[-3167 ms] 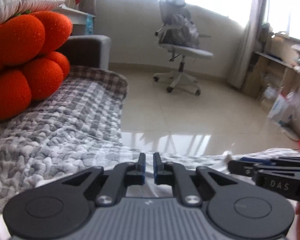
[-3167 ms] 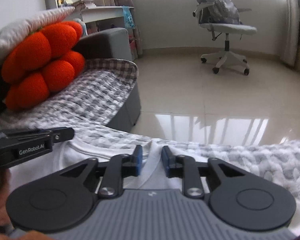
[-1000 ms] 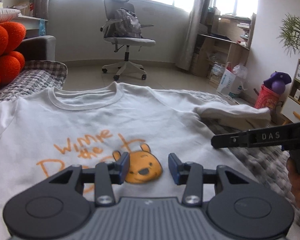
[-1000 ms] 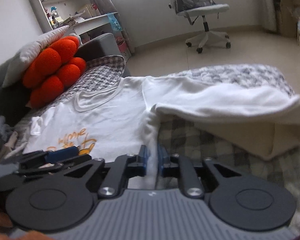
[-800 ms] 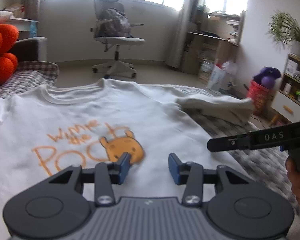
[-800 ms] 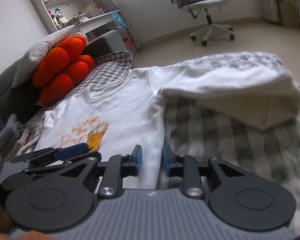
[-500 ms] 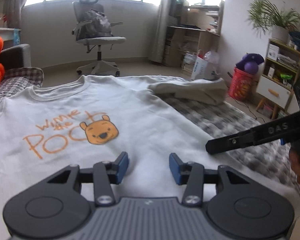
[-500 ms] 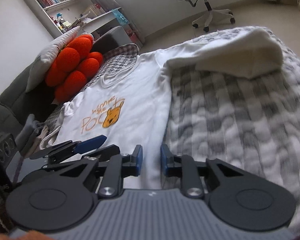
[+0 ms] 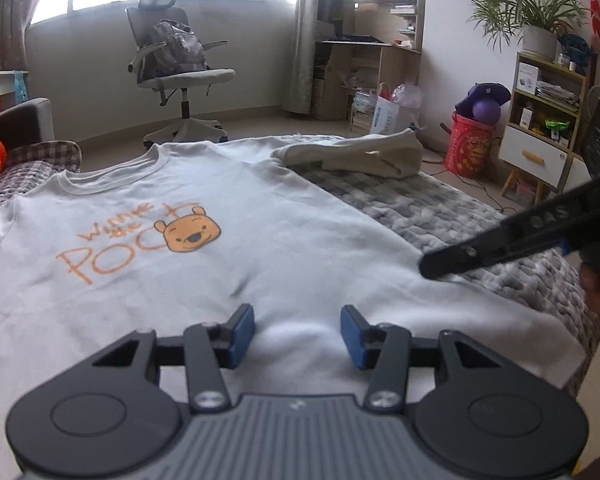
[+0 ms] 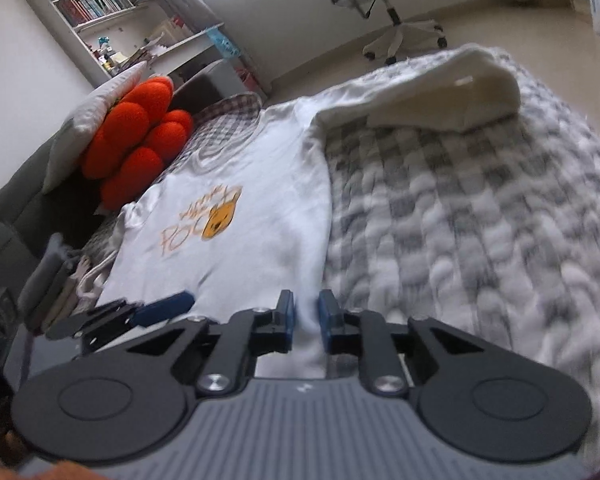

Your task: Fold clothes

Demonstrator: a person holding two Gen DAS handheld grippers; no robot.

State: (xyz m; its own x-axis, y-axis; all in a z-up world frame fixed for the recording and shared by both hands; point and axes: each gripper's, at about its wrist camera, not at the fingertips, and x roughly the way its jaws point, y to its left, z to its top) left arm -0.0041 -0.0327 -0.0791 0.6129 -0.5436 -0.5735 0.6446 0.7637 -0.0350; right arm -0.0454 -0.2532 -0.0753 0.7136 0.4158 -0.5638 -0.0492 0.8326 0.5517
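So the white t-shirt (image 9: pixel 228 248) is lying flat, print side up, on the bed's grey checked blanket (image 10: pixel 480 220), neck hole at the far end and the bottom hem nearest the grippers. It has an orange bear face (image 9: pixel 192 234) with orange lettering on the chest. One sleeve (image 9: pixel 360 152) is bunched up on the blanket off to the far right.

The left gripper (image 9: pixel 298 334) hovers low over the near part of the shirt, its jaws about half apart with nothing pinched, just fabric underneath. The right gripper (image 10: pixel 305 322) sits at the shirt's right side edge near the hem; its jaws are a narrow gap and opening, with the white edge showing between them but not clamped.

An orange plush cushion (image 10: pixel 140 140) leans at the far left, and an office chair (image 9: pixel 172 76) stands by the window.
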